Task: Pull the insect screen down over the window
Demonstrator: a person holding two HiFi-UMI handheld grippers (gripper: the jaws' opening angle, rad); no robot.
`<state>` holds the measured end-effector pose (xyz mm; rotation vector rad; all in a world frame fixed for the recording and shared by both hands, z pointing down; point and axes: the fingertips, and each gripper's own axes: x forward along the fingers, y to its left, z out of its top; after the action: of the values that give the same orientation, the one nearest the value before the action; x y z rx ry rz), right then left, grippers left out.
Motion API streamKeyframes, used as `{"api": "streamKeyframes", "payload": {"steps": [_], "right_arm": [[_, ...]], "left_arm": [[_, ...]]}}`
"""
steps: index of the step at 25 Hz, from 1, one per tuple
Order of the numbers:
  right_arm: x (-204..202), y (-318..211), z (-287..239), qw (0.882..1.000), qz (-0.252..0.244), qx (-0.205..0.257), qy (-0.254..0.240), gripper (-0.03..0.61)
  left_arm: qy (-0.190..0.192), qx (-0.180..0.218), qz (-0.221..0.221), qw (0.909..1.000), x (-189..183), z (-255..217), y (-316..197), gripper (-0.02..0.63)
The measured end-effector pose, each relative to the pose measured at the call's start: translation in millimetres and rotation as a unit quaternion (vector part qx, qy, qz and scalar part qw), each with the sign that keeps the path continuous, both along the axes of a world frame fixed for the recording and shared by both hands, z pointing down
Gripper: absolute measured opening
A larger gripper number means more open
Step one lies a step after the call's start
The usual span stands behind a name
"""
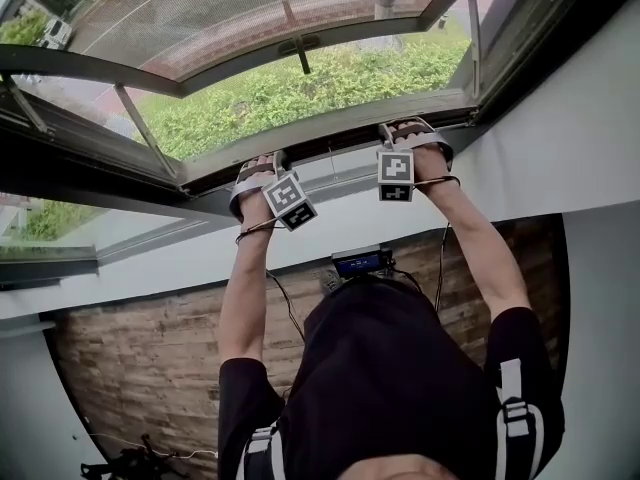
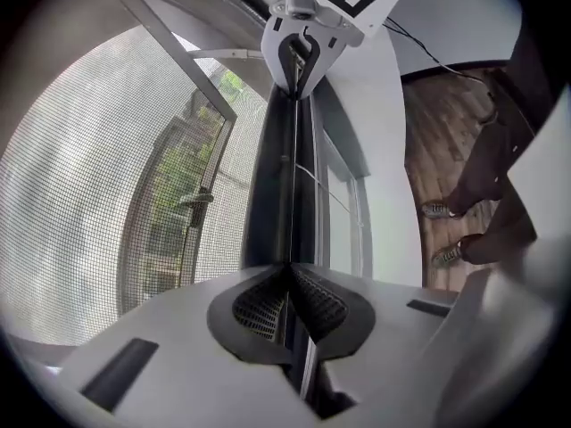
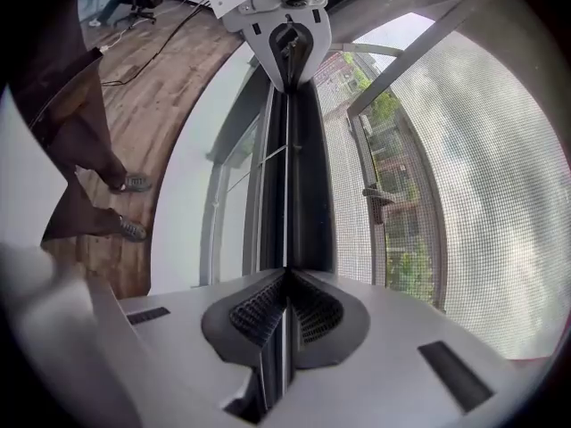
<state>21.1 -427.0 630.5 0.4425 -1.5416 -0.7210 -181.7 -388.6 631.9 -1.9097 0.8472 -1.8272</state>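
A white wall [image 1: 560, 158] frames a wide window, with green shrubs [image 1: 300, 88] outside and a wooden floor [image 1: 150, 368] below it. The insect screen [image 1: 200, 18] is a fine grey mesh that spreads from its dark pull bar [image 1: 330, 140] to the far side of the opening. Through the mesh shows the handle [image 1: 300, 48] of the open outer sash. In the head view the pull bar runs across the window from lower left to upper right, close to the grey lower frame.

The person reaches up with both arms. The left tool [image 1: 268, 166] meets the pull bar toward its left end, and the right tool [image 1: 402, 133] meets it well apart to the right.

In the left gripper view the left tool [image 2: 287, 270] has its ribbed pads pressed together on a thin lip of the pull bar [image 2: 277, 176]. The mesh [image 2: 89, 194] lies to the left, and the right tool [image 2: 308, 25] is at the bar's far end.

In the right gripper view the right tool [image 3: 285, 275] pinches the same lip of the bar [image 3: 299, 176]. The mesh [image 3: 500, 194] lies to the right, and the left tool [image 3: 285, 25] is at the far end. The person's shoes [image 3: 134, 184] stand on the floor.
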Motion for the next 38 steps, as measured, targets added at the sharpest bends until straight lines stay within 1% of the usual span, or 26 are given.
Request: {"api": "streamKeyframes", "payload": {"steps": [5, 7, 9, 12, 13, 16, 22, 25, 29, 33, 36, 38], "right_arm": [[0.5, 0.6, 9.3, 1.0, 0.004, -0.007, 0.005, 0.021], [0.3, 1.3, 15.9, 1.0, 0.004, -0.011, 0.006, 0.021], [0.2, 1.8, 23.5, 1.0, 0.006, -0.018, 0.008, 0.021], [-0.2, 3.7, 35.7, 1.0, 0.006, -0.028, 0.011, 0.021], [-0.5, 3.6, 38.8, 1.0, 0.006, -0.027, 0.011, 0.021], [0.0, 2.2, 39.1, 1.0, 0.007, -0.024, 0.016, 0.02], [0.8, 2.5, 40.8, 1.0, 0.01, -0.018, 0.003, 0.02], [1.8, 3.7, 41.8, 1.0, 0.008, -0.011, 0.013, 0.02], [2.7, 4.4, 45.9, 0.999, 0.01, -0.011, 0.034, 0.02], [-1.0, 1.0, 44.2, 1.0, 0.008, -0.012, 0.019, 0.02], [-3.0, 3.5, 41.6, 1.0, 0.002, 0.006, 0.005, 0.021], [0.6, 3.4, 41.8, 1.0, 0.006, 0.017, 0.008, 0.021]], "left_arm": [[0.006, 0.002, 0.003, 1.0, 3.7, 1.8, -1.5, 0.02], [0.009, 0.002, 0.002, 1.0, 3.2, 11.8, -1.9, 0.02], [0.01, -0.004, -0.001, 0.9999, 1.4, 24.8, -1.7, 0.02], [0.002, -0.017, -0.003, 0.9999, 0.8, 30.5, 2.8, 0.02], [0.005, -0.013, -0.005, 0.9999, 1.0, 34.1, 2.7, 0.02], [0.03, 0.001, -0.017, 0.9994, 4.4, 39.4, 0.1, 0.02], [0.04, 0.012, -0.015, 0.999, 4.4, 44.9, -0.8, 0.018], [0.041, 0.028, -0.019, 0.9986, 5.1, 46.5, -0.2, 0.018], [0.042, 0.025, -0.017, 0.9986, 3.4, 52.4, -1.2, 0.018], [0.05, 0.023, -0.014, 0.9984, 4.1, 44.4, -2.3, 0.018], [0.044, 0.044, -0.015, 0.998, 2.1, 44.5, 0.4, 0.021], [0.041, 0.055, -0.014, 0.9975, 2.9, 46.4, -1.7, 0.021]]}}
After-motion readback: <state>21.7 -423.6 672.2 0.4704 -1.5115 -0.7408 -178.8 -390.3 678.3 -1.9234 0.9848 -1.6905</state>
